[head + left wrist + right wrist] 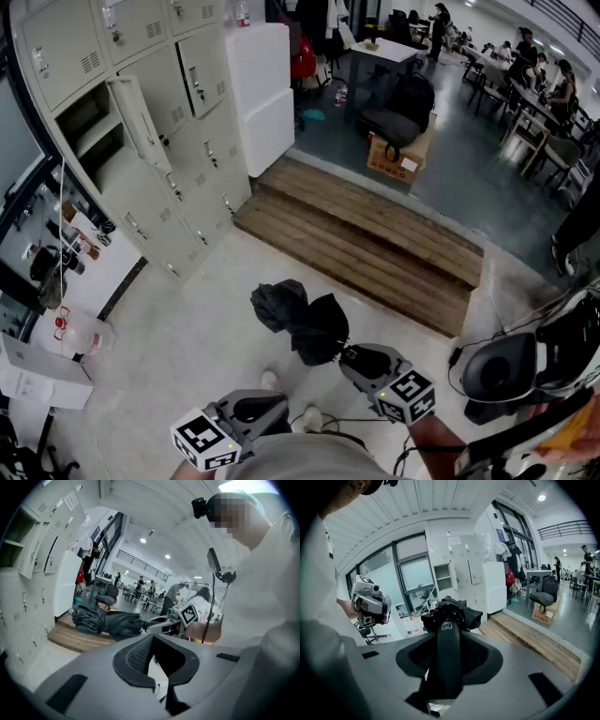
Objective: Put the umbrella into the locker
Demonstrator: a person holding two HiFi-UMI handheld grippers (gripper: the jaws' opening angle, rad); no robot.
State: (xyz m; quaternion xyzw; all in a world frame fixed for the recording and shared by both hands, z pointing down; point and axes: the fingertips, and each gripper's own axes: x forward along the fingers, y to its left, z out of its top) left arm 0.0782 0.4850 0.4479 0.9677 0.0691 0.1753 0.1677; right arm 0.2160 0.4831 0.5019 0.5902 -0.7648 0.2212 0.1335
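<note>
So the umbrella (pixel 300 323) is black, folded up in a floppy bundle, and we've got it by the handle (pixel 449 663) in the right gripper (pixel 352 356). In that gripper's view the jaws are clamped on either side of the smooth dark handle, and the crumpled canopy bunches up just past the tips. From the head view the bundle sticks out ahead of us and a bit left, over the pale floor (pixel 187 337), near the front edge of the wooden step (pixel 375 244). It's nowhere near in the locker, which is well apart, up in the left corner. The left gripper (pixel 157 653) sits low beside the right one, and its jaws stand apart with nothing between them, just floor showing through the gap. Its view looks across at the umbrella and the right gripper's marker cube (pixel 187 613). The lockers (pixel 178 141) are a grey bank along the left, and one door (pixel 141 117) hangs open on a compartment (pixel 89 127) with a shelf inside. A white cabinet (pixel 262 94) stands next to them, and beyond the step there's a cardboard box (pixel 396 157) on the dark floor.
</note>
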